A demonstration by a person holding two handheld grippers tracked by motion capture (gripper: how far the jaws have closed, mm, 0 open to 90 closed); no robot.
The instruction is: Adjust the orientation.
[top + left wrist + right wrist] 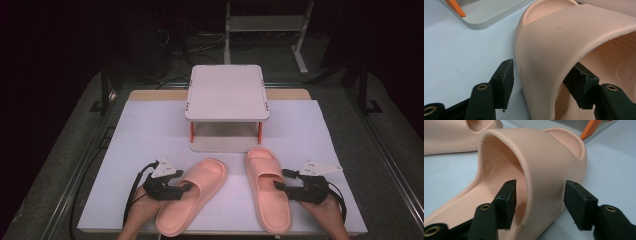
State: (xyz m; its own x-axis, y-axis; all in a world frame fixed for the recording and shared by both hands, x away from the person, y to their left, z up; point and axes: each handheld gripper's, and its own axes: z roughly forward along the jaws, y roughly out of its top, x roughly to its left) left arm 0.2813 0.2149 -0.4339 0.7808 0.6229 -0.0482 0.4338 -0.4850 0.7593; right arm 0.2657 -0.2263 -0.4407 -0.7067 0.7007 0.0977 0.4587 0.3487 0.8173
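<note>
Slippers, pink, lying on white desk (150, 125) before small grey stand (227, 92): left slipper (192, 195) angled, right slipper (267, 192) nearly straight. Left tool (186, 188) spread around left slipper's strap wall, one pad outside just clear of it, other pad inside under strap, contact there unclear. Right tool (278, 186) likewise straddling right slipper's strap side, both pads apart from foam, not pinching.
</note>
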